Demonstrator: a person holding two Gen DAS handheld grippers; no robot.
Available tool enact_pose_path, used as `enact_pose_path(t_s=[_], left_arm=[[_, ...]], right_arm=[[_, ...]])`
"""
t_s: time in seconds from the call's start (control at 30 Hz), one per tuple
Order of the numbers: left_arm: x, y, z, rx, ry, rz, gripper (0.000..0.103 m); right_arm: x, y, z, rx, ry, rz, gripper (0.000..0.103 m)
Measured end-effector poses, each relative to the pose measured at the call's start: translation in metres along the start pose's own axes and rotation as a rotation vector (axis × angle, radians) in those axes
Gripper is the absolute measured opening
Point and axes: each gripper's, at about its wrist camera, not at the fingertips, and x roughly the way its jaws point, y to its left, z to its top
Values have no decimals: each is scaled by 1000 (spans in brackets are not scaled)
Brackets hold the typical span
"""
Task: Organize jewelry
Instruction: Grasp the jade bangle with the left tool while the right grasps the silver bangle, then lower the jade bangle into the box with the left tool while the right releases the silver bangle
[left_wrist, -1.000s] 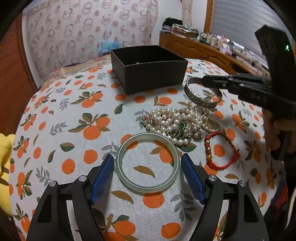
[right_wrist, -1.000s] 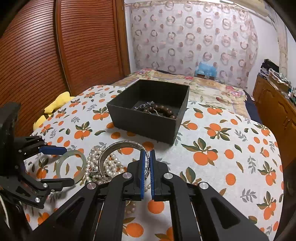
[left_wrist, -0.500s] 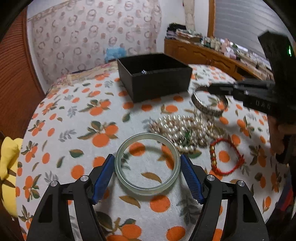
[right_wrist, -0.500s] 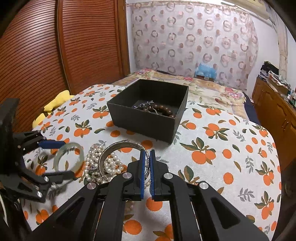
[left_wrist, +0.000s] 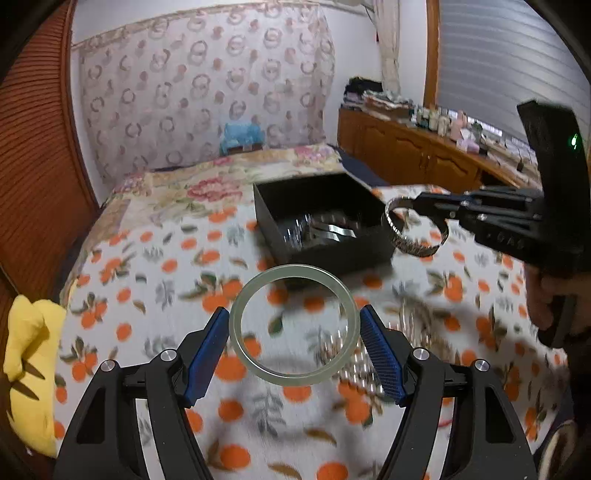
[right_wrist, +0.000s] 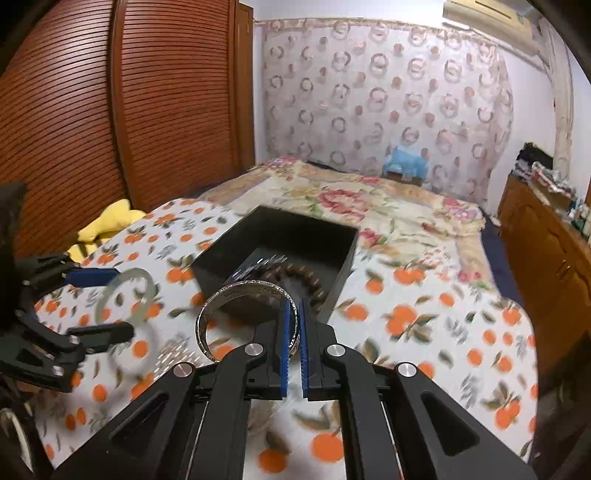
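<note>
My left gripper (left_wrist: 293, 314) is shut on a pale green jade bangle (left_wrist: 291, 380), held flat above the orange-print cloth. My right gripper (right_wrist: 293, 306) is shut on the rim of a silver bangle (right_wrist: 243, 286), which hangs in the air just before the open black box (right_wrist: 341, 284). The left wrist view shows the right gripper (left_wrist: 417, 201) and the silver bangle (left_wrist: 410, 247) at the right corner of the box (left_wrist: 325, 254). Seen from the right wrist, the left gripper (right_wrist: 107, 304) with the jade bangle (right_wrist: 142, 275) is left of the box. A brown bead bracelet (right_wrist: 295, 273) lies inside.
Blurred pearls (left_wrist: 343, 350) lie on the cloth under the grippers. A yellow soft toy (left_wrist: 26, 350) sits at the left edge. A floral bedcover (right_wrist: 369, 206) lies beyond the box, and a wooden sideboard (left_wrist: 406, 155) stands at the right. A hand (left_wrist: 546, 295) grips the right gripper's handle.
Both grippers have risen and moved toward the black box. The jade bangle, which lay on the cloth between the left pads, is now lifted. The silver bangle moved from over the pearls to the box.
</note>
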Motion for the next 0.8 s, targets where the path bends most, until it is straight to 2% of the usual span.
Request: enact_pose_path(t_s=[0.33, 0.47, 0.8], left_arm=[[15, 7, 46, 16, -28, 18, 69], [28, 10, 58, 15, -30, 21, 69], [51, 20, 77, 17, -32, 15, 69]], right_arm=[[47, -20, 32, 3, 8, 5, 6], [59, -25, 33, 25, -5, 23, 6], [74, -14, 23, 7, 33, 82, 6]])
